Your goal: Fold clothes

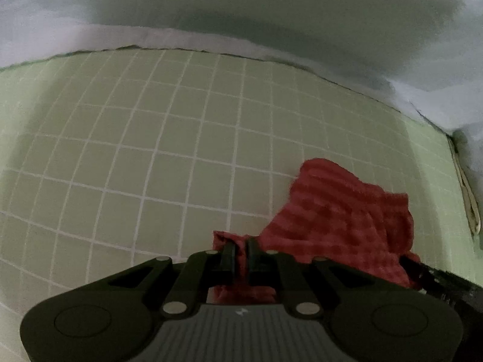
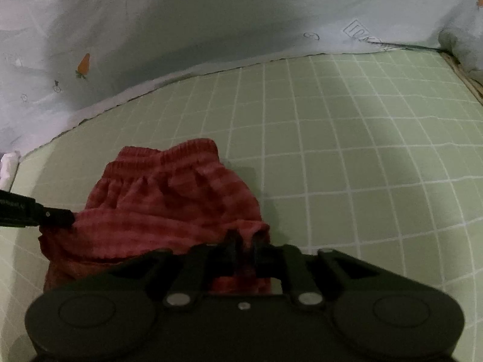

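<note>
Red striped shorts [image 2: 169,199] with an elastic waistband lie on a green grid mat [image 2: 347,157]. In the right wrist view the waistband points away and a lower edge is folded up toward me. My right gripper [image 2: 245,241] is shut on the near right corner of the shorts. My left gripper [image 1: 240,246] is shut on the other near corner of the shorts [image 1: 338,211]. The left gripper's finger also shows in the right wrist view [image 2: 57,217], clamped on the shorts' left edge. The right gripper's finger shows at the right edge of the left wrist view [image 1: 434,280].
The mat [image 1: 135,150] lies on a pale blue sheet [image 1: 271,9] printed with orange carrots [image 2: 84,64]. The sheet rises in folds beyond the mat's far edge. A woven edge [image 2: 465,75] shows at the mat's far right corner.
</note>
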`<state>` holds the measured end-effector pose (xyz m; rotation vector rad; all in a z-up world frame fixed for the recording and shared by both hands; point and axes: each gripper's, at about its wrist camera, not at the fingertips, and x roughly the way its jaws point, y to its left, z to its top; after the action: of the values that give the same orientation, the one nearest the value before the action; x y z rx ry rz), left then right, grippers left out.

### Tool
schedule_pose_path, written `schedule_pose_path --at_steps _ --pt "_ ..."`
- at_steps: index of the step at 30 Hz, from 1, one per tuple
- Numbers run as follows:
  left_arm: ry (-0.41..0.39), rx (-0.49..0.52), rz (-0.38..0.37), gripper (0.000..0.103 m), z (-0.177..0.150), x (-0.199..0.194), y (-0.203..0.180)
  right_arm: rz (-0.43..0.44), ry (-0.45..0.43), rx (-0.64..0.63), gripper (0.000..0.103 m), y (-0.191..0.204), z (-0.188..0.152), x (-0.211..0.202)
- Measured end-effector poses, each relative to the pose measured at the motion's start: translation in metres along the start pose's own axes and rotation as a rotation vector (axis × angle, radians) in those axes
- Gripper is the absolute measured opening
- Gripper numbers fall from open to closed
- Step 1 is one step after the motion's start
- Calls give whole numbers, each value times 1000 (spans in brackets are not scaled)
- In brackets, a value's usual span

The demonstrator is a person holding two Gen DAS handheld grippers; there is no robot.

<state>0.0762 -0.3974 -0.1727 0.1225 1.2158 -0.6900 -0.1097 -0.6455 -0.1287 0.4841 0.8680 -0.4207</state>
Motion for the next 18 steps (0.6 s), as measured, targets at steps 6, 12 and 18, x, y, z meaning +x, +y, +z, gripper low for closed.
schedule_pose_path --at_steps 6,12,18 --pt "-69 -30 -11 35 -8 -34 5 -7 -98 45 35 -5 -3 -38" --pt "-114 -78 -89 43 -28 -72 18 -9 -166 83 39 -8 -22 -76" --pt "-15 -153 -180 43 -56 -63 27 -16 -113 45 39 -2 -43 -80"
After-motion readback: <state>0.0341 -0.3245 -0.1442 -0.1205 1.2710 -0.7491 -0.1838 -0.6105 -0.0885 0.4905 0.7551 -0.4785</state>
